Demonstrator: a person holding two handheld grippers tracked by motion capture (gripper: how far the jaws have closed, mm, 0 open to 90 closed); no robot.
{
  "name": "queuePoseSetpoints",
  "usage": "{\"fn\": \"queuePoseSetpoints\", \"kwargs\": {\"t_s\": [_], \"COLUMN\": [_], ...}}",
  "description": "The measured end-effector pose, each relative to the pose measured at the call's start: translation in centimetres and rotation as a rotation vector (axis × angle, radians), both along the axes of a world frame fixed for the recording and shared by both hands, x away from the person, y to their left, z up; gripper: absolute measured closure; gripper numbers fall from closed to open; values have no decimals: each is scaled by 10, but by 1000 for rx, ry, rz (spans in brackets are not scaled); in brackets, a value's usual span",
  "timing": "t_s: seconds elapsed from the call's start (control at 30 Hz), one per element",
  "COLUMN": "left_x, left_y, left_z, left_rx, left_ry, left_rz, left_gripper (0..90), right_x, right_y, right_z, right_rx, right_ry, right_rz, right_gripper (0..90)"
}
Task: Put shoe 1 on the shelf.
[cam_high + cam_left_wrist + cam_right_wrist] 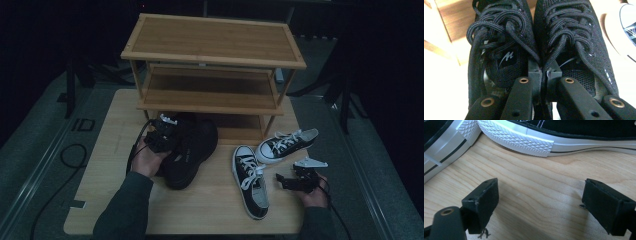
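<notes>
Black mesh shoes (192, 150) — laced, side by side (inner collars pinched together) — before the rack's bottom shelf.

L gripper (161, 134) near tabletop's mid-left, jaws pinched nearly together, forearm in from bottom edge. R gripper (284, 181) by right edge, jaws wide apart.

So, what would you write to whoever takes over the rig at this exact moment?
Left claw: shut on the pair of black sneakers, pinching their two inner collars together, in front of the rack.
Right claw: open, holding nothing, low over the table beside the two black-and-white canvas shoes.
Done: black pair gripped. All visible rack shelves are bare.
Left: probably shelve the black pair, then the canvas shoes, one lying across the other's toe end.
</notes>
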State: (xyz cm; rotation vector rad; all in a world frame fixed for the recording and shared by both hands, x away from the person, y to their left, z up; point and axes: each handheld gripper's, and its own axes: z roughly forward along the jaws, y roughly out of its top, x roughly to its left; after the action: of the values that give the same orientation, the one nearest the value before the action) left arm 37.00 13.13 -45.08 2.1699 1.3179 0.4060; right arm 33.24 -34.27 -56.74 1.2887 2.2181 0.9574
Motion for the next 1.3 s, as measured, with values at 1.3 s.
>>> {"fn": "queuePoseSetpoints", "kwargs": {"t_s": [1.3], "left_x": [40], "left_y": [-62], "left_z": [-21], "left_rx": [96], "left_ry": [-78], "left_rz": [326], "left_gripper": [852], "right_x": [0], "right_y": [0], "right_z": [0], "right_rx": [0], "right_ry": [0], "right_rz": [2], "right_gripper": [139]}}
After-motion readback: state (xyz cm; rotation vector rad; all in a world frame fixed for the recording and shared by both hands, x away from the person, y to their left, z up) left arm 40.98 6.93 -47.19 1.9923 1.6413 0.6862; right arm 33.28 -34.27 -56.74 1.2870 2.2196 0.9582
